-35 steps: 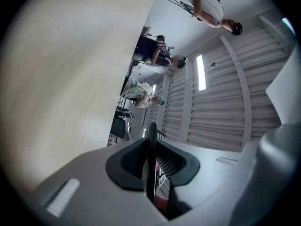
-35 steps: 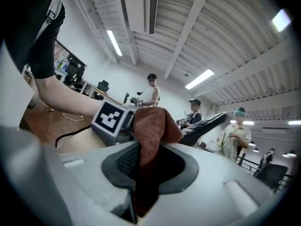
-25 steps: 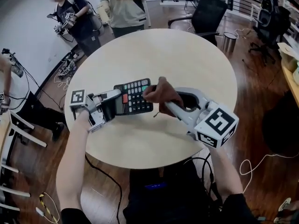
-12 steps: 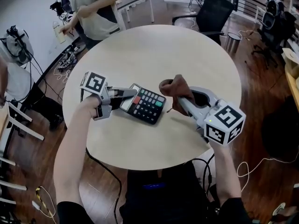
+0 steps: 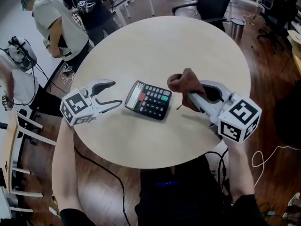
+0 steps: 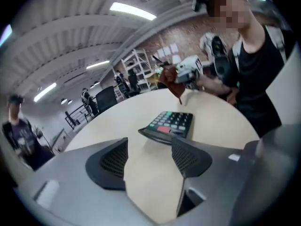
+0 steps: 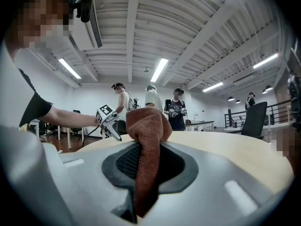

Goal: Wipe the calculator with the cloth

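My left gripper (image 5: pixel 116 93) had its jaws spread wide, having just been opening, with nothing between them but bare table (image 5: pixel 141 46). The calculator (image 5: pixel 148 100) lay flat and keys up just beyond those fingertips, untouched by them. On the calculator's far side, toward my right fingertips, the brown cloth (image 5: pixel 183 83) stood bunched above the tabletop. It was just beside the calculator's nearest corner and, as far as I could tell, apart from it. My right gripper (image 5: pixel 192 97) was clenched on that cloth, one fold pinched between the pads and the rest bulging out ahead of the tips. I judged the wipe not in contact at that instant: the cloth was in hand, the calculator free and settled on the table, and a pass over the keys and display seemed left to do. As for writing, the key legends were too small to read, I saw no brand name, and the cubes carried only black-and-white square markers.
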`<state>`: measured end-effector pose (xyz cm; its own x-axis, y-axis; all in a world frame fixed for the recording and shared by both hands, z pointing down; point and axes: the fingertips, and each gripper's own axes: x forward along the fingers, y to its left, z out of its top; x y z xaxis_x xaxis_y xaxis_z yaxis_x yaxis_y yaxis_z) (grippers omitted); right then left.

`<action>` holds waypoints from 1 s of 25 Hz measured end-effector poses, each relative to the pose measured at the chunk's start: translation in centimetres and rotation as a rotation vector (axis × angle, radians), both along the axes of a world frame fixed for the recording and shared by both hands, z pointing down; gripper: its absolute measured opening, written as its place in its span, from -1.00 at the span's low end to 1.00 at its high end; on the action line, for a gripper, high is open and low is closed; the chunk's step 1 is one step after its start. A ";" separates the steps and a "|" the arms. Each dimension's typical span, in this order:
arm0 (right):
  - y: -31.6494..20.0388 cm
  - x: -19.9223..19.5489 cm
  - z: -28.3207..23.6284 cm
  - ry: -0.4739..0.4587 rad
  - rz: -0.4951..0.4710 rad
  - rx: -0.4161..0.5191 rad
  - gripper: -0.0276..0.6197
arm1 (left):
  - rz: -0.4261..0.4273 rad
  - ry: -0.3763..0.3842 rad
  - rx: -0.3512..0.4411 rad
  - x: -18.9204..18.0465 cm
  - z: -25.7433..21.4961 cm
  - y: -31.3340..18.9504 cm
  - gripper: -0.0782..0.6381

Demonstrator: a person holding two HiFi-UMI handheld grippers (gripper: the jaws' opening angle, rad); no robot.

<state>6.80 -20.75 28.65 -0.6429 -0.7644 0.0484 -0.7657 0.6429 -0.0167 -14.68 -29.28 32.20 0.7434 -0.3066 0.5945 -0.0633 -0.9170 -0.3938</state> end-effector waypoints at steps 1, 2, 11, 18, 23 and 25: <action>0.0 0.3 0.0 -0.004 0.005 0.000 -0.72 | 0.024 -0.102 0.096 -0.2 0.8 0.0 0.04; 0.0 0.5 0.0 -0.007 0.010 0.000 -0.72 | 0.052 -0.214 0.205 -0.3 1.7 -0.1 0.06; 0.2 0.1 0.6 -0.006 0.016 -0.012 -0.72 | 0.402 -0.656 0.911 3.8 5.8 1.1 0.13; 0.4 0.6 0.4 -0.011 0.020 -0.007 -0.72 | 0.363 -0.623 0.914 5.1 5.2 3.4 -0.55; 0.5 1.6 -0.6 -0.055 0.059 0.023 -0.72 | 0.052 -0.288 0.416 5.4 2.3 4.2 -0.64; 0.2 1.9 -1.4 -0.104 0.089 0.034 -0.72 | -0.041 -0.110 0.184 5.1 0.8 4.2 -0.64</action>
